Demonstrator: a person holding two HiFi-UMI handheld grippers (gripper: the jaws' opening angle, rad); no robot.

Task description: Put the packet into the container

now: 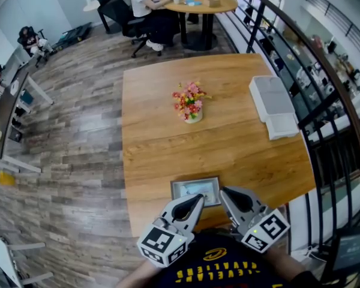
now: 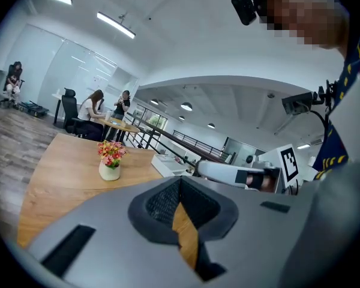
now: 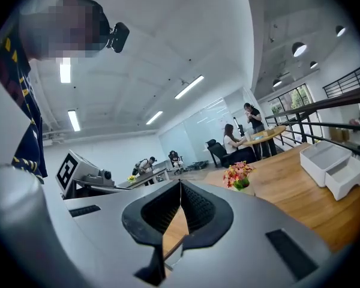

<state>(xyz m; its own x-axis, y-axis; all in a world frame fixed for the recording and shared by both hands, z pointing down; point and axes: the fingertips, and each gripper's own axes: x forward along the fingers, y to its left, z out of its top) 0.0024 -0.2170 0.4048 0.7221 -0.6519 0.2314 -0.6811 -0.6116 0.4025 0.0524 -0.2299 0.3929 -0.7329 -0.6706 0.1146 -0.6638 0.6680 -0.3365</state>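
Note:
The packet (image 1: 195,190) is a flat silvery rectangle lying on the wooden table (image 1: 168,149) near its front edge. Just in front of it, my left gripper (image 1: 198,200) and right gripper (image 1: 224,192) hover side by side close to my body, both shut with nothing between the jaws. The white container (image 1: 275,105) stands at the table's right edge, with a smaller white tray part at its near end. The left gripper view shows closed jaws (image 2: 180,179) and the container (image 2: 168,164) beyond. In the right gripper view the jaws (image 3: 180,183) are likewise closed, and the container (image 3: 333,164) sits far right.
A white vase of pink flowers (image 1: 191,102) stands mid-table. A black railing (image 1: 324,101) runs along the table's right side. People sit at a round table (image 1: 201,2) at the back, with office chairs and wooden floor to the left.

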